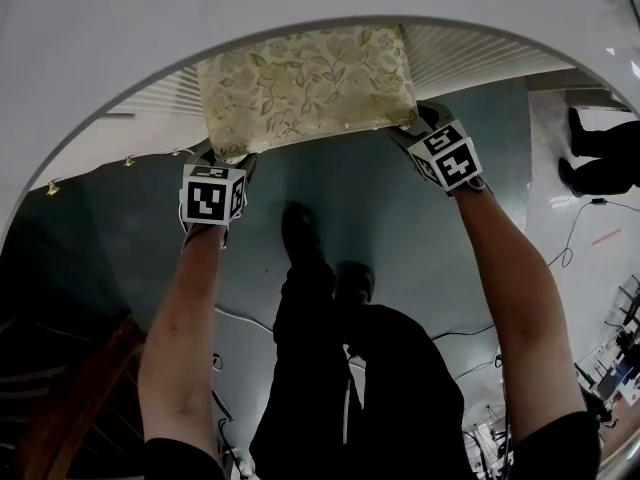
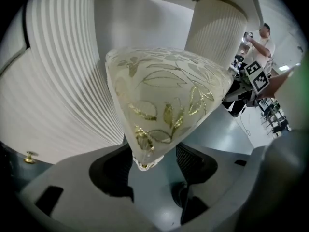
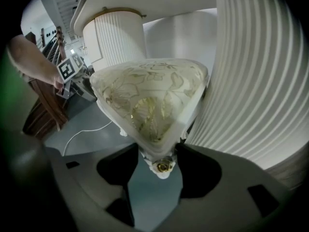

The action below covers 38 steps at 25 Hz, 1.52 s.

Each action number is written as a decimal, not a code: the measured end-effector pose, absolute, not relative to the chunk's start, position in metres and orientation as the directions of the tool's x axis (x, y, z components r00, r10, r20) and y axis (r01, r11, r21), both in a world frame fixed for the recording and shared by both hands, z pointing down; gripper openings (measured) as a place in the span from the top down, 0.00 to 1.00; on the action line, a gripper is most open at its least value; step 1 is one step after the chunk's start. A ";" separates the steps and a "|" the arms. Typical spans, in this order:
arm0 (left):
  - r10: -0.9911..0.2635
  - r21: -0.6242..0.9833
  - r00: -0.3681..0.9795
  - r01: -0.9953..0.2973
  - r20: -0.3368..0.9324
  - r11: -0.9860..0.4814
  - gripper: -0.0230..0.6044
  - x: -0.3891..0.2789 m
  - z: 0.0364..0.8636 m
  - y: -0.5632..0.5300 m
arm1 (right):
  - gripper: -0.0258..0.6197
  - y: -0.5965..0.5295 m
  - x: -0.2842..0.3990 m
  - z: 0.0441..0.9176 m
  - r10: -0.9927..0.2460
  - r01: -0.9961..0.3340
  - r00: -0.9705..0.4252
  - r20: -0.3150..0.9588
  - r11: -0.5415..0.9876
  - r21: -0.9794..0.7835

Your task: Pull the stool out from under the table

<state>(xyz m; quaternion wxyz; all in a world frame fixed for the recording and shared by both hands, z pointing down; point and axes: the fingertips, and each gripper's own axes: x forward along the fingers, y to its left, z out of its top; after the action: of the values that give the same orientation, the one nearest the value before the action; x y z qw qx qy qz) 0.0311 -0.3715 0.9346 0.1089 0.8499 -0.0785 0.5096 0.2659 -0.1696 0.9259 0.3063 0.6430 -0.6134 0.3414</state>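
The stool (image 1: 305, 83) has a cream cushion with a gold leaf print and stands partly under the rim of the white round table (image 1: 100, 28). My left gripper (image 1: 225, 155) is at its near left corner. In the left gripper view that corner (image 2: 164, 95) hangs between the jaws of the left gripper (image 2: 153, 166), which stands open with a gap on the right side. My right gripper (image 1: 415, 123) is at the near right corner. In the right gripper view the right gripper (image 3: 154, 163) is shut on that corner (image 3: 149, 100), just above its gold stud (image 3: 163, 166).
Ribbed white table pedestals (image 2: 58, 91) (image 3: 260, 81) stand close behind and beside the stool. My own legs and shoes (image 1: 300, 233) are on the grey floor below it. Another person's feet (image 1: 600, 153) and a cable (image 1: 570, 238) are at the right, dark wooden furniture (image 1: 70, 408) at lower left.
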 end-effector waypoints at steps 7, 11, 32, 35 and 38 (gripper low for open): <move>0.011 0.120 0.486 -0.194 0.874 -0.974 0.63 0.026 0.921 -0.335 | 0.57 -0.154 0.288 0.908 -0.574 -0.995 0.023 0.818 -0.089 -0.035; 0.010 0.117 0.484 -0.192 0.875 -0.974 0.63 -0.033 0.927 -0.306 | 0.57 -0.120 0.226 0.913 -0.542 -0.995 0.016 0.840 -0.090 -0.040; 0.087 0.145 0.282 -0.191 0.956 -0.971 0.61 -0.080 0.931 -0.297 | 0.57 -0.087 0.159 0.918 -0.489 -0.942 -0.182 0.853 -0.160 -0.293; 0.087 0.145 0.283 -0.191 0.955 -0.971 0.61 -0.078 0.929 -0.301 | 0.57 -0.088 0.158 0.917 -0.495 -0.934 -0.187 0.849 -0.179 -0.310; 0.094 0.151 0.278 -0.193 0.956 -0.970 0.61 -0.076 0.929 -0.300 | 0.56 -0.088 0.160 0.916 -0.490 -0.933 -0.180 0.853 -0.188 -0.305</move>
<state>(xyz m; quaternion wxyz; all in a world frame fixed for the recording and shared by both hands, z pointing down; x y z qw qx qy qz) -0.0759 -0.3003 0.9292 0.1194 0.7905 -0.0314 0.5999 0.1600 -0.0878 0.9163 0.2279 0.5984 -0.5949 0.4859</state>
